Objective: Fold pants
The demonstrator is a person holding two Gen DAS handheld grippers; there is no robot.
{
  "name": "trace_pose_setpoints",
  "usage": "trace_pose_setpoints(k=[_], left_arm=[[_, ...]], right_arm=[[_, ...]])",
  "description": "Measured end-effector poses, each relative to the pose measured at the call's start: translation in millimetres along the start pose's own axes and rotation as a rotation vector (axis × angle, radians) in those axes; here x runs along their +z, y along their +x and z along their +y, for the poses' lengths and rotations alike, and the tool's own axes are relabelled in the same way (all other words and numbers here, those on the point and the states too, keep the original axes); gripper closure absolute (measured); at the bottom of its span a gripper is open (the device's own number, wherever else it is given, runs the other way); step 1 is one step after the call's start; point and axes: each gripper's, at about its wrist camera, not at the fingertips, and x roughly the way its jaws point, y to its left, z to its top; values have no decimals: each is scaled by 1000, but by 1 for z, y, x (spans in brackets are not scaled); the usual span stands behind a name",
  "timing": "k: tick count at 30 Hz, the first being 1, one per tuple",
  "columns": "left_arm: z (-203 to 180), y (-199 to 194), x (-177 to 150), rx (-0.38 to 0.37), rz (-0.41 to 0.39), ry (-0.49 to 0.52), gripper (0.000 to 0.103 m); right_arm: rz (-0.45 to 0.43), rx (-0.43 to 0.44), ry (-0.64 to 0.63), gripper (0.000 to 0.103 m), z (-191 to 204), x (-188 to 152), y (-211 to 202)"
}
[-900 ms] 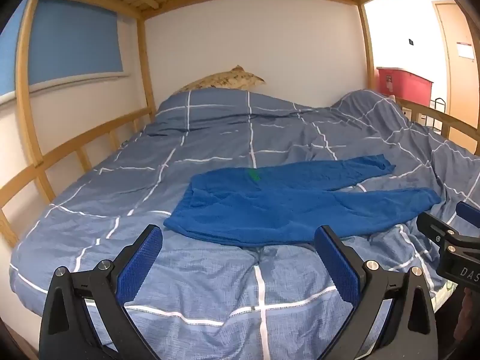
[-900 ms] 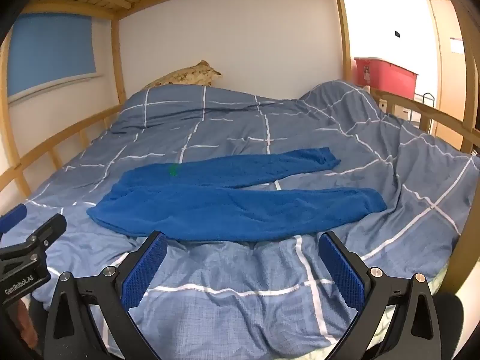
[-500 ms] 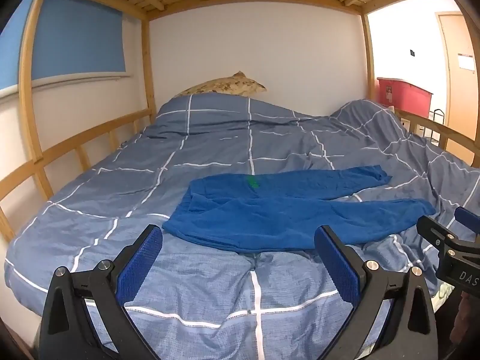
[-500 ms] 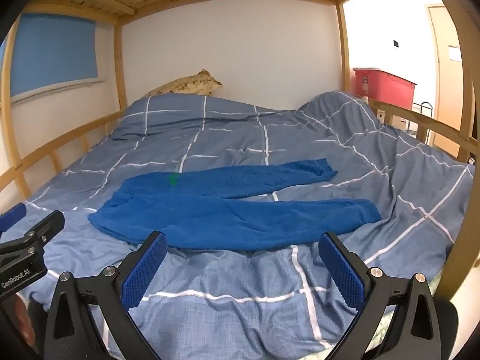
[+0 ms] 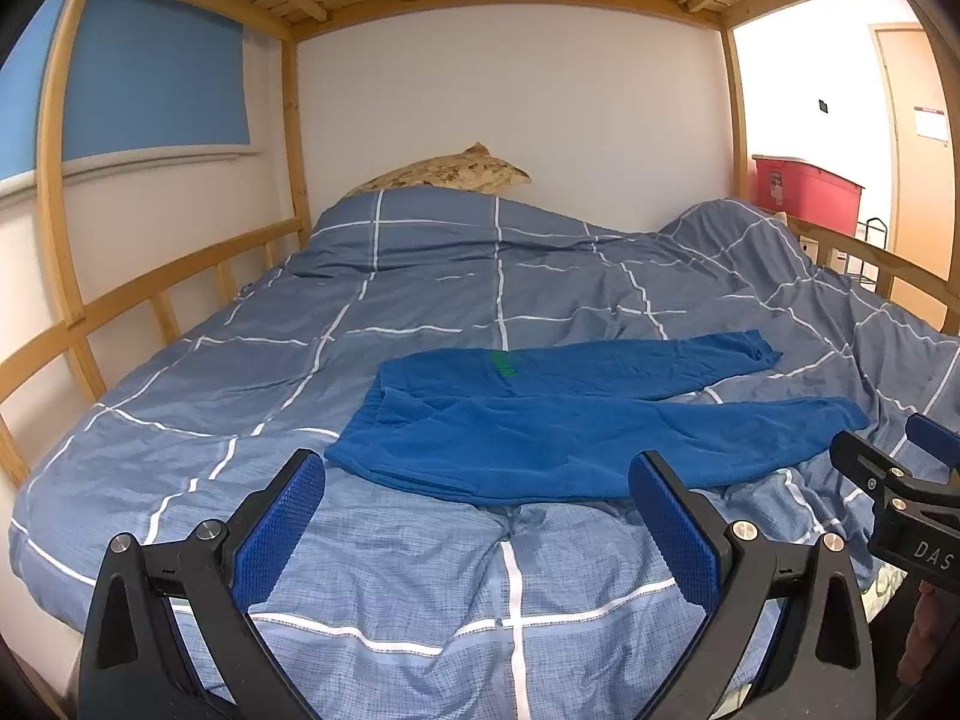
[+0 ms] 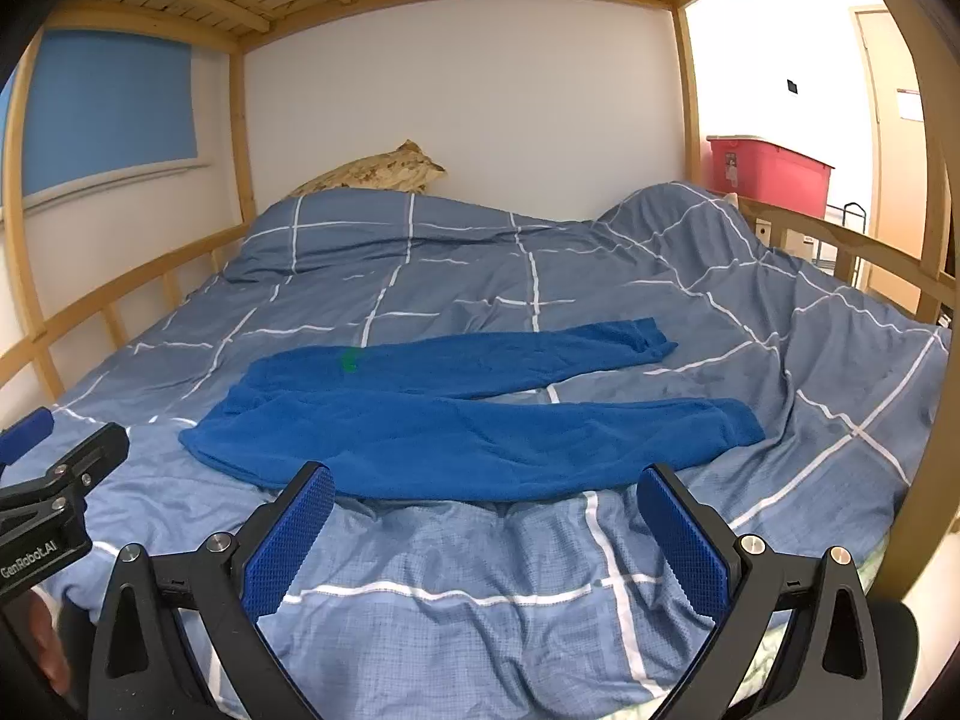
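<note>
Nearest in the left wrist view, the left gripper [image 5: 477, 516] has its two blue-padded jaws spread wide and released, holding nothing, hovering over the near edge of a blue checked duvet [image 5: 420, 588]. The right wrist view shows the right gripper [image 6: 483, 516] the same way: jaws wide apart, empty, above the duvet.

Just beyond both sets of jaws lie the blue pants [image 5: 558, 426], spread flat and unfolded across the duvet. The waistband end sits beyond the left jaw of each gripper. The two legs run away past the right jaw, slightly parted, the farther leg ending shorter. A small green tag [image 6: 349, 360] shows near the waist.

Farther off, a patterned pillow [image 5: 444, 174] rests against the white wall, and a red storage bin [image 6: 768, 171] stands past the wooden bed rail [image 6: 840, 246] on the right.

Judged from here, no fold has begun. The duvet is soft and rumpled right under the pants' near edge, so a closing jaw could pinch bedding along with the cloth and drag it into the fold. The fleece-like fabric looks limp; lifting one layer only, or lifting the two ends unevenly, would likely leave the legs misaligned.
</note>
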Motion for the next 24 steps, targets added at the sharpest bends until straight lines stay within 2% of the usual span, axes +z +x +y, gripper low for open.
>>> trace_pose_setpoints(k=[24], left_arm=[[4, -6, 3, 13, -16, -16, 0]], right_arm=[[-11, 6, 11, 0, -1, 1, -2]])
